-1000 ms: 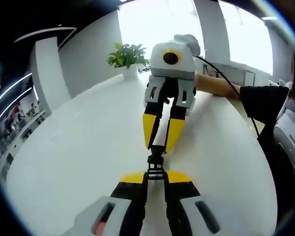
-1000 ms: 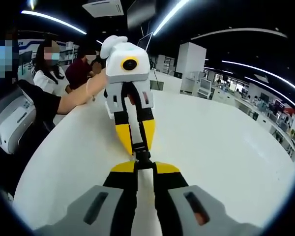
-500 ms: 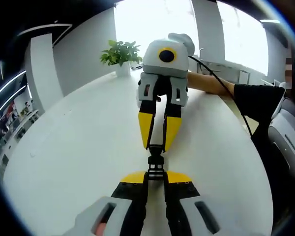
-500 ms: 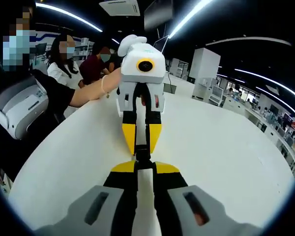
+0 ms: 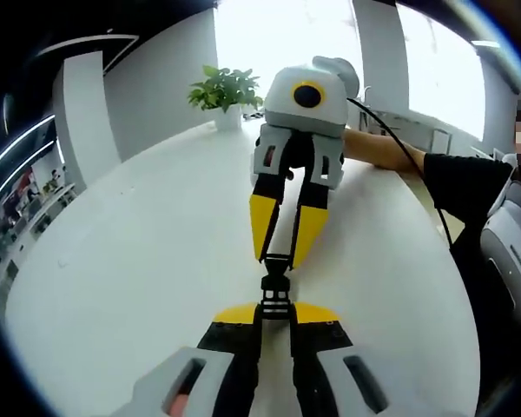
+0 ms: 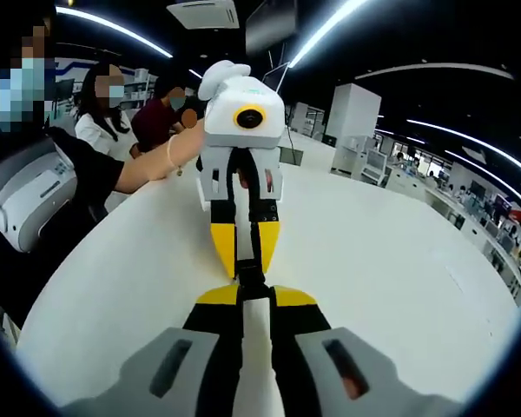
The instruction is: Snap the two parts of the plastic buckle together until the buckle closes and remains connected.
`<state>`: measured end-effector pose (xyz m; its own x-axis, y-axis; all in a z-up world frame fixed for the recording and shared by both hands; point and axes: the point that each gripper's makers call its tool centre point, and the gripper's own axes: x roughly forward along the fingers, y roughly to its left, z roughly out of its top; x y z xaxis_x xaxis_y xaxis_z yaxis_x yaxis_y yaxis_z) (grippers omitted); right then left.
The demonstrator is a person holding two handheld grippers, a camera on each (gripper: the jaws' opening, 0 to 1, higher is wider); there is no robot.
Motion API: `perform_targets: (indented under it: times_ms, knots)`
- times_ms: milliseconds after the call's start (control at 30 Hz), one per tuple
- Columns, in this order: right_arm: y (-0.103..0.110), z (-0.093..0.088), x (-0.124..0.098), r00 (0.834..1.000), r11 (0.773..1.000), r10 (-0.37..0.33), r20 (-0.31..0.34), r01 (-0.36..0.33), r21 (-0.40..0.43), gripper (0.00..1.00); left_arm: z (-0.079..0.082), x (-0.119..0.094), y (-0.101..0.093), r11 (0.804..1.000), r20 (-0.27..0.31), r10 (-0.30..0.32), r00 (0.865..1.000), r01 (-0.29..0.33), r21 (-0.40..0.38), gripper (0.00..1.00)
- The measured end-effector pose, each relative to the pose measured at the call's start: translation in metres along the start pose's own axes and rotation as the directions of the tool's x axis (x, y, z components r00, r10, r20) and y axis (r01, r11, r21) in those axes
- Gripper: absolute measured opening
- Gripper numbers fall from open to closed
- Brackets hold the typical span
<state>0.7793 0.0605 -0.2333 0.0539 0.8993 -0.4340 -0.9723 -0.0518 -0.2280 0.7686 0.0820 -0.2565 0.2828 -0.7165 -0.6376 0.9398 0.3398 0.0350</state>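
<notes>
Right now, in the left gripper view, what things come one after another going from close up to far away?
left gripper → black buckle → right gripper → potted plant

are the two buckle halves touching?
Touching. In the left gripper view the buckle runs unbroken from the left gripper to the right gripper, no gap.

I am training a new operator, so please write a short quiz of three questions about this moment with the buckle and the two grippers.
1. True or false: the black buckle lies loose on the white table.
2. What grips the buckle? A) left gripper alone B) both it and the right gripper C) a bare hand
3. What stands at the table's far edge in the left gripper view?

Key: 1 false; 2 B; 3 a potted plant.
</notes>
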Motion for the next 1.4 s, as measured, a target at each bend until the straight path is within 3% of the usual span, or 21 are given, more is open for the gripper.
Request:
perform_targets:
  times_ms: [167,400,667,800,1133,1400]
  knots:
    - [0.000,0.000,0.002,1.000,1.000,-0.008,-0.001,0.008,-0.004,0.10,0.000,-0.001,0.000,1.000,-0.004,0.001,1.000,-0.001,-0.003,0.11]
    - [0.013,0.005,-0.003,0.997,0.996,0.071,0.022,-0.069,-0.063,0.10,0.001,0.000,-0.012,0.998,-0.014,-0.030,0.999,0.030,0.060,0.10]
    - [0.029,0.025,-0.010,0.984,0.986,0.149,0.093,-0.141,-0.086,0.10,0.004,0.003,-0.029,0.993,-0.021,-0.077,0.997,0.079,0.093,0.11]
    - [0.032,0.024,-0.010,0.988,0.984,0.144,0.065,-0.135,-0.118,0.10,0.003,0.003,-0.029,0.992,-0.021,-0.081,0.997,0.082,0.094,0.11]
    - [0.021,0.009,-0.005,0.994,0.992,0.106,0.025,-0.104,-0.072,0.11,0.001,0.001,-0.020,0.997,-0.025,-0.037,0.999,0.039,0.063,0.11]
    - [0.019,-0.004,0.002,0.996,0.992,0.088,-0.035,-0.090,-0.087,0.11,0.000,-0.001,-0.018,0.998,-0.034,-0.016,0.999,0.018,0.061,0.11]
